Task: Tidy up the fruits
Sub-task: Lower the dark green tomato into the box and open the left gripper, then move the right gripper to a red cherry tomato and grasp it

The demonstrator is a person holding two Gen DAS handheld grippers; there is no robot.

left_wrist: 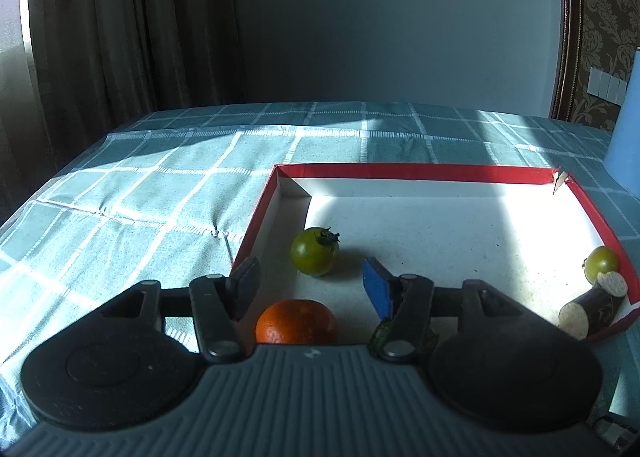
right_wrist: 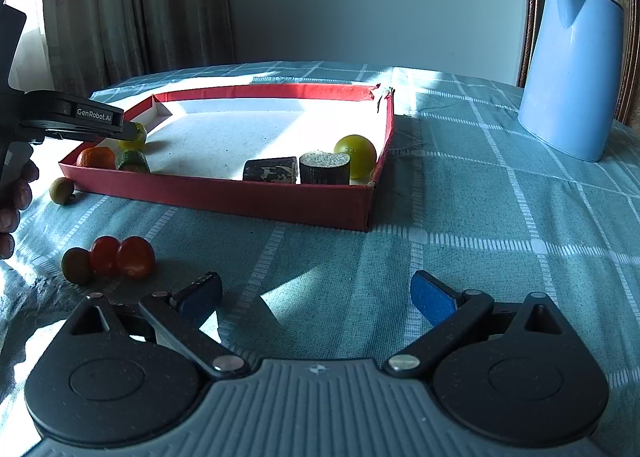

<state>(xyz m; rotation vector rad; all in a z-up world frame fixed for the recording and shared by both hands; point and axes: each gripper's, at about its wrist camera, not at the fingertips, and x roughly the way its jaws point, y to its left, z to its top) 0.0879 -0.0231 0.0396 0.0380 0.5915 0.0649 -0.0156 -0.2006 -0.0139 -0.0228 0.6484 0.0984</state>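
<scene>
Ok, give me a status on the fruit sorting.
Done: the tray already holds an orange, two green tomatoes, a cut green piece and two cane pieces.
In hand: nothing; the left tongs hang open over the orange, the right tongs open.
Left: two red tomatoes and two brown fruits on the cloth.

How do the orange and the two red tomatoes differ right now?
The orange lies inside the red box; the red tomatoes sit outside on the cloth. The orange is larger and in sunlight; the tomatoes are smaller, touching each other, in shade. All are round and free of both tongs.
</scene>
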